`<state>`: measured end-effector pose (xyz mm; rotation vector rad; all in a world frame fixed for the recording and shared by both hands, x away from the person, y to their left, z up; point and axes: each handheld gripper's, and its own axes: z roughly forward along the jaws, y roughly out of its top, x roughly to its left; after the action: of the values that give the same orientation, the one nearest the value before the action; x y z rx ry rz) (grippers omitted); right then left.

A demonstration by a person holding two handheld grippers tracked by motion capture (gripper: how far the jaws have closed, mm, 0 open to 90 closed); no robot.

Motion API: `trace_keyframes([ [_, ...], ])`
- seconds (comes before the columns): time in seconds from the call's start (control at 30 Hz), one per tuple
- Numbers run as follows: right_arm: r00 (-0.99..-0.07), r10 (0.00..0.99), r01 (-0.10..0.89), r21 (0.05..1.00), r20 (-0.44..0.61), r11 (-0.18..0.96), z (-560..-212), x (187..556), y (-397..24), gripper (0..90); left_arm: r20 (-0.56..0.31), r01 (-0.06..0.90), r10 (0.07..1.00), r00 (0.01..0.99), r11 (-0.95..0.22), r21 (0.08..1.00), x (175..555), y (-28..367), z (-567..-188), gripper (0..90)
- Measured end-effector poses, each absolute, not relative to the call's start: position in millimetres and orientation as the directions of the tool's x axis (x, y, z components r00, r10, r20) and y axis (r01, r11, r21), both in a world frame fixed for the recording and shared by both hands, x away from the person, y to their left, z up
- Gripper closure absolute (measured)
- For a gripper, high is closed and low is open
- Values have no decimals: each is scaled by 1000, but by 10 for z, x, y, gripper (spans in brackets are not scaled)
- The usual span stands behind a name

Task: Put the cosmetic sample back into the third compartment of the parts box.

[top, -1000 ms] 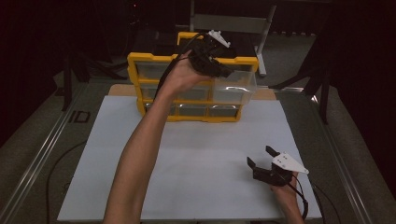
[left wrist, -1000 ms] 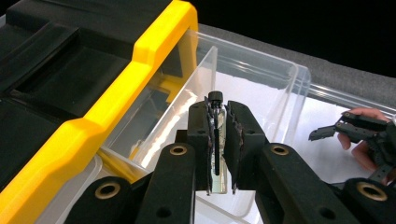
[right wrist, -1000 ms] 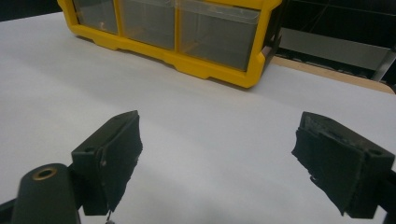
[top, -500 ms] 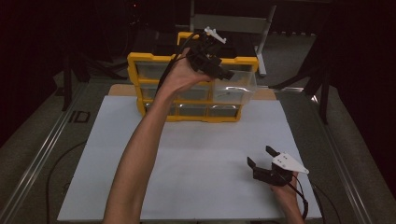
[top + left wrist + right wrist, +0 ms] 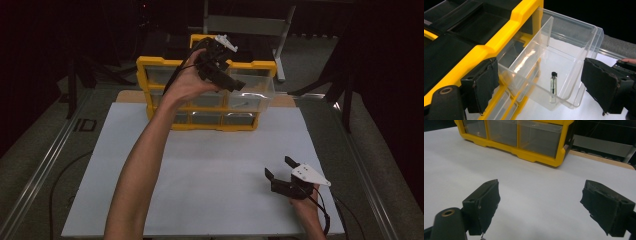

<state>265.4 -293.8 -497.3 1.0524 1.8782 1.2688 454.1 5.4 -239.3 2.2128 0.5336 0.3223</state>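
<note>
Upper centre of the high view: yellow drawer cabinet (image 5: pixel 205 95), clear drawer (image 5: pixel 564 62) pulled out. Above it, left gripper (image 5: pixel 220 65), jaws just opened wide, nothing between. Small vial (image 5: pixel 553 86) dropped in, lying inside. Lower right, right gripper (image 5: pixel 282 172) open, empty.

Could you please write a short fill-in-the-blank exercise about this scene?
1. The small vial lies inside the pulled-out clear ____.
2. The frame of the organizer is ____ in colour.
3. The jaws of the left gripper have just been ____, with nothing pressed between them.
4. The right gripper hovers over the ____ mat.

Missing words: drawer; yellow; opening; white
</note>
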Motion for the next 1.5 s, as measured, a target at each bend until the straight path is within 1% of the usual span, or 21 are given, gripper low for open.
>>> trace_keyframes([
  [0.17, -481, 874, 268, 939, -63, 216, -4973, 2652, -2938, 145, 37, 273, 479, 877, -562, 781, 4520, 144, -2408, 115],
  [0.4, -482, 874, 268, 939, -65, 218, -4976, 2656, -2941, 145, 48, 270, 485, 873, -563, 781, 4475, 217, -2455, 87],
  [0.9, -479, 876, 272, 939, -58, 211, -4972, 2651, -2946, 145, 49, 271, 489, 871, -561, 782, 4393, 322, -2570, 54],
  [1.5, -475, 879, 273, 941, -49, 200, -4977, 2661, -2957, 145, 47, 281, 493, 868, -568, 773, 4290, 409, -2819, 47],
])
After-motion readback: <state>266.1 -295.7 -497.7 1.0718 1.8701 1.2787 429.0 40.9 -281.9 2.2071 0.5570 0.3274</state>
